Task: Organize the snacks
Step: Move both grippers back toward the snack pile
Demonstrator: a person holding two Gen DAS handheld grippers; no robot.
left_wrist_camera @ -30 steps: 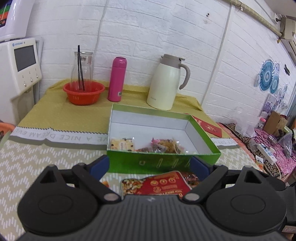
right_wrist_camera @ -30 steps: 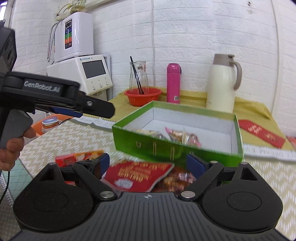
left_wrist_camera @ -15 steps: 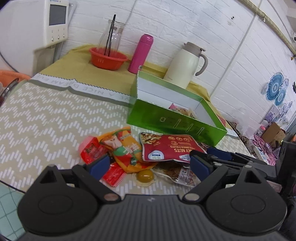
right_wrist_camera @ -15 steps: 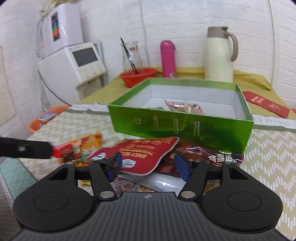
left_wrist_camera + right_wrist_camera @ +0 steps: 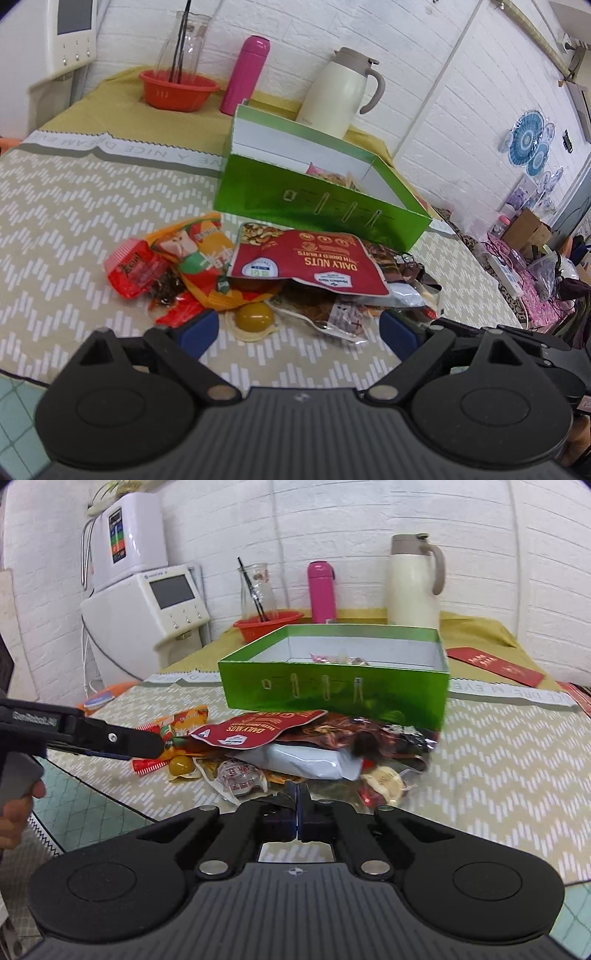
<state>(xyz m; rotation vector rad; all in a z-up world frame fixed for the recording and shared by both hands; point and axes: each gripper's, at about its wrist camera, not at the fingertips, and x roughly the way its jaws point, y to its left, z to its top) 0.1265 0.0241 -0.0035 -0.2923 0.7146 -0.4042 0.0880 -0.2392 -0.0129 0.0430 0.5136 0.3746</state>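
Left wrist view: left gripper point(image 5: 299, 326) is sitting wide open, holding nothing. Snack pile point(image 5: 266, 280) is lying straight ahead of the fingers; yellow jelly cup point(image 5: 255, 316) is sitting between the tips, not touched. Red Daily Nuts pouch point(image 5: 306, 264) is lying on top of the pile, green box point(image 5: 317, 206) just beyond it, a few snacks showing inside.

Right wrist view: right gripper point(image 5: 297, 812) is showing pads pressed together at the near edge of the pile; whether anything is pinched, cannot tell. White pouch point(image 5: 295, 762) is lying just ahead of the tips. The left gripper point(image 5: 122, 743) is reaching in from the left side.
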